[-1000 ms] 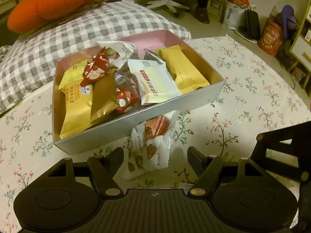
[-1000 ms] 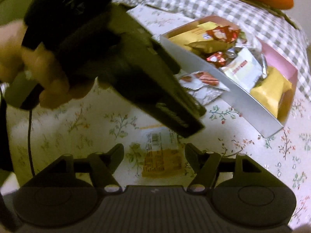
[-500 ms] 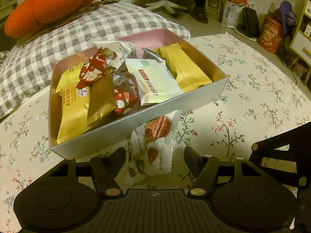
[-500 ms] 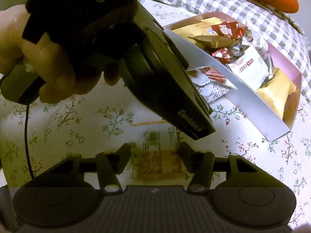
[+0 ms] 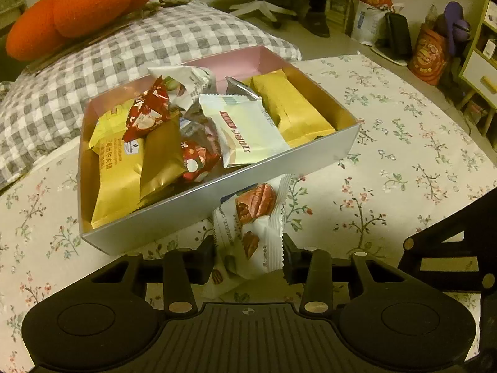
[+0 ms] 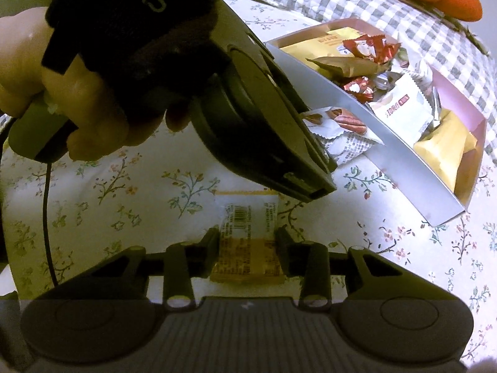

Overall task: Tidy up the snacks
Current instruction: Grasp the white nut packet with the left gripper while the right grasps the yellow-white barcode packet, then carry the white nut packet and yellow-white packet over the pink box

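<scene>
Floral cloth [image 5: 403,161]: one, the surface under everything. Box [image 5: 217,192]: one, open-topped, silver-walled, the collecting place, heaped with roughly nine wrapped snacks. Left gripper [image 5: 248,258]: jaws narrowed onto one white pecan packet [image 5: 254,223] just outside the box's near wall, fingers touching both edges; likely gripped for lifting in. Right gripper [image 6: 247,247]: jaws drawn close about one yellow packet [image 6: 247,217] lying flat, barcode up, well short of the box; whether it is firmly pinched cannot be told. Loose packets outside the box: two.
</scene>
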### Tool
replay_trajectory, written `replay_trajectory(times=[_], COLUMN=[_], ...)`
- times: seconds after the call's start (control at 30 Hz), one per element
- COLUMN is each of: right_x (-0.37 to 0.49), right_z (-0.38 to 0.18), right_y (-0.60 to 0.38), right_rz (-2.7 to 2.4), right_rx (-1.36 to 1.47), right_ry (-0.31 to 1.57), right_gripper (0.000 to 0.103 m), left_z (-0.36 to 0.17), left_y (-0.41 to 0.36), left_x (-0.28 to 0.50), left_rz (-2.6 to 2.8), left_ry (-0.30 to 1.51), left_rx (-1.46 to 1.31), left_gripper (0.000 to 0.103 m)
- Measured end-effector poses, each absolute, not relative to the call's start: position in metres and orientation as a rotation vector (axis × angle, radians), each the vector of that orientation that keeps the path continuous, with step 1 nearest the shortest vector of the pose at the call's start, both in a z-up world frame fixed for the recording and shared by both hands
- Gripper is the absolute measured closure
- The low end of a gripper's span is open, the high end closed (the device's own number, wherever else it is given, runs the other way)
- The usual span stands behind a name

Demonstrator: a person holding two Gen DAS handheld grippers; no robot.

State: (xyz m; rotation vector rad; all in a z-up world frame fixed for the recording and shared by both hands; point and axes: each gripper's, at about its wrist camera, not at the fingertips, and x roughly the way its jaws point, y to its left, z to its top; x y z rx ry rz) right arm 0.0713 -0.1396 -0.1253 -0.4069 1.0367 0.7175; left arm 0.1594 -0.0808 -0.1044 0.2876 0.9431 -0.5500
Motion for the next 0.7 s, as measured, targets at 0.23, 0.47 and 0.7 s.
replay_trajectory(times=[0.23, 0.47, 0.7], right_x=[0.073, 0.078, 0.08], right_z=[-0.108, -0.1, -0.091], right_y=[-0.158, -0.178, -0.188], right_rz=[0.725, 0.689, 0.659], right_rx=[-0.374, -0.359, -0.351], right_ry=[1.022, 1.02, 0.996], right_gripper=[0.068, 0.068, 0.068], left_z=[-0.094, -0.08, -0.07], left_y=[-0.079, -0.067, -0.056], left_x=[0.156, 0.154, 0.145], left_rz=[-0.562, -0.572, -0.577], left_ry=[0.938, 0.93, 0.943], left_rx=[0.271, 0.242, 0.228], left_gripper=[0.066, 0.068, 0.068])
